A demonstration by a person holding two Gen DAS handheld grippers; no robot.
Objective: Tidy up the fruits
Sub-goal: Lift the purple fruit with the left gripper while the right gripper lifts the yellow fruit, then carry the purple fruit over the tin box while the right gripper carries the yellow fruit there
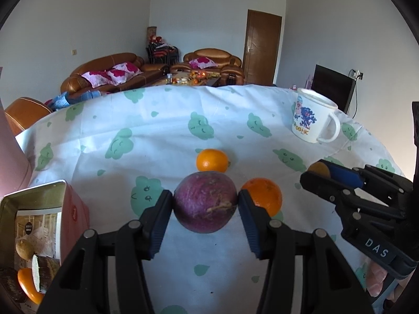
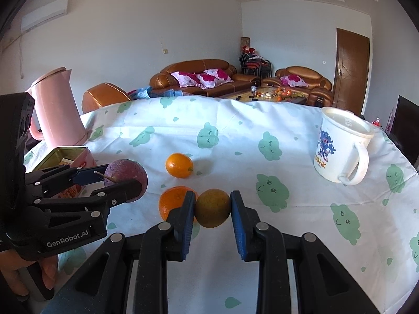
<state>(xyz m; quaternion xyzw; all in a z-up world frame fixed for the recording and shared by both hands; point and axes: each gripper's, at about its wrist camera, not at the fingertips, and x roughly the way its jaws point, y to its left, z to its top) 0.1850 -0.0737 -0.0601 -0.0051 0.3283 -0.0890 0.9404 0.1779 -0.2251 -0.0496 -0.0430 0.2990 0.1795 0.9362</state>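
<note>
A purple passion fruit [image 1: 205, 202] is clamped in the left tool [image 1: 205, 204] and a brownish-green fruit [image 2: 212, 208] in the right tool [image 2: 212, 209], both above the surface [image 1: 157, 136]. Two oranges [image 1: 212, 160] are seen lying beside them.

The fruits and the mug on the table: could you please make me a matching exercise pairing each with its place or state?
Things:
1. purple fruit
2. brownish fruit
3. mug
4. small orange

States:
A. stands at the table's right
B. gripped by the left hand-held gripper
C. lies free on the cloth
D. gripped by the right hand-held gripper

Pairs: 1-B, 2-D, 3-A, 4-C
</note>
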